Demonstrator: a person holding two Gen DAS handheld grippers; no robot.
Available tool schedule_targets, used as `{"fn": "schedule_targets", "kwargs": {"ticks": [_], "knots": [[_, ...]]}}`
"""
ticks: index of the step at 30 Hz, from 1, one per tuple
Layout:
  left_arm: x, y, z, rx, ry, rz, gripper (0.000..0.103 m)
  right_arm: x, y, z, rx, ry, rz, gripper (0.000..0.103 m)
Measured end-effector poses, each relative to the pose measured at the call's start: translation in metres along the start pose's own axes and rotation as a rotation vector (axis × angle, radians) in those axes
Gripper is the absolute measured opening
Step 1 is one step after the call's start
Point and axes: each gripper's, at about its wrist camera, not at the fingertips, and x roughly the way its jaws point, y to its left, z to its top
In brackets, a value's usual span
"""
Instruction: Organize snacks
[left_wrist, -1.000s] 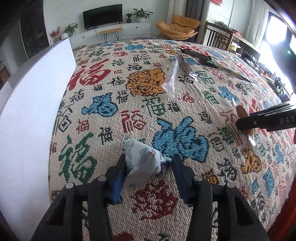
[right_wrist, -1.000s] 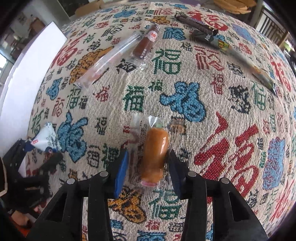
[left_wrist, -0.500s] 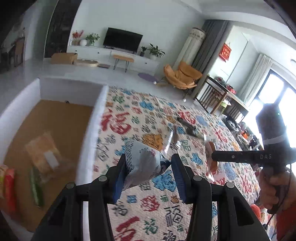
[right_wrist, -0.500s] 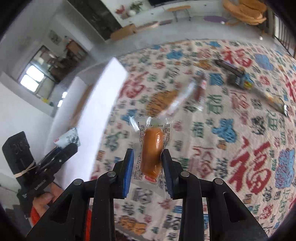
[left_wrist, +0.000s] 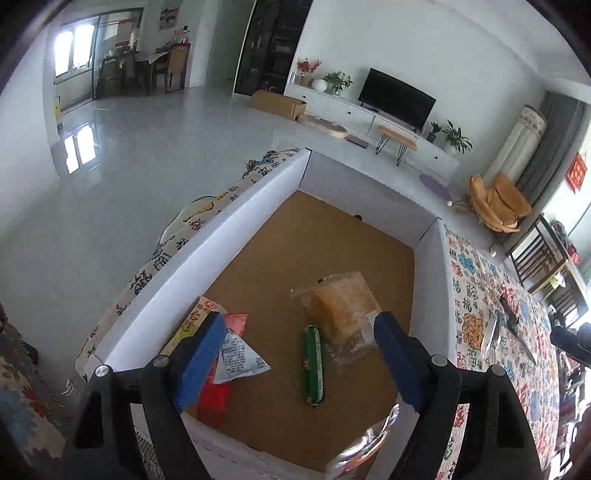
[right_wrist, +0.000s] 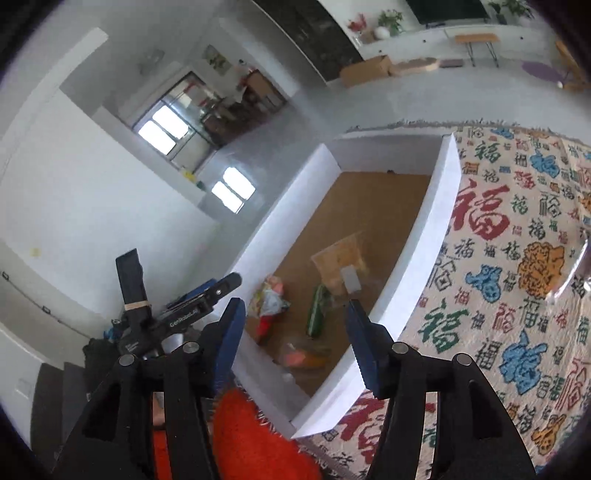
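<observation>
A white-walled box with a brown floor holds several snacks: a clear bag of orange cake, a green sausage stick, a white triangular packet lying on red and yellow packs. My left gripper is open and empty above the box. A silvery wrapped snack shows blurred at the box's near edge. My right gripper is open and empty over the box's near end; an orange wrapped sausage lies below it, blurred.
The patterned tablecloth stretches to the right of the box, with clear and dark wrapped snacks on it. The left gripper's body shows to the left of the right one. A living room floor lies behind.
Both grippers moved from the cloth to above the box and opened. The white packet and the orange sausage were let go and lie in the box.
</observation>
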Motion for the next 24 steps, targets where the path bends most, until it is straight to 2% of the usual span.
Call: {"fn": "schedule_targets", "kwargs": {"ticks": [3,5,7,10,11,15,17,19,21,24], "knots": [[-0.004,-0.019,-0.002,-0.022,-0.019,-0.069,0.082,-0.031,-0.018,0.008,0.008,-0.065,-0.054,0.062],[-0.010,-0.047,-0.007,0.022,-0.024,-0.117,0.082,-0.055,-0.027,0.009,-0.026,-0.114,-0.106,0.068],[-0.013,-0.086,-0.013,0.099,-0.020,-0.166,0.084,-0.076,-0.043,0.004,-0.082,-0.161,-0.223,0.075],[-0.014,-0.150,-0.035,0.214,0.011,-0.255,0.096,-0.093,-0.087,-0.017,-0.116,-0.181,-0.424,0.079],[-0.013,-0.169,-0.045,0.244,0.026,-0.285,0.101,-0.096,-0.110,-0.030,-0.105,-0.172,-0.496,0.079],[0.019,-0.243,-0.101,0.329,0.138,-0.386,0.102,-0.103,-0.207,-0.092,-0.027,-0.102,-0.732,0.078],[0.053,-0.276,-0.136,0.358,0.211,-0.378,0.102,-0.112,-0.242,-0.121,-0.004,-0.089,-0.820,0.078],[0.088,-0.301,-0.171,0.379,0.263,-0.336,0.102,-0.127,-0.271,-0.147,0.029,-0.095,-0.879,0.078],[0.118,-0.324,-0.196,0.422,0.272,-0.275,0.101,-0.141,-0.291,-0.163,0.057,-0.125,-0.917,0.078],[0.141,-0.350,-0.216,0.492,0.244,-0.189,0.101,-0.155,-0.303,-0.175,0.076,-0.177,-0.948,0.078]]}}
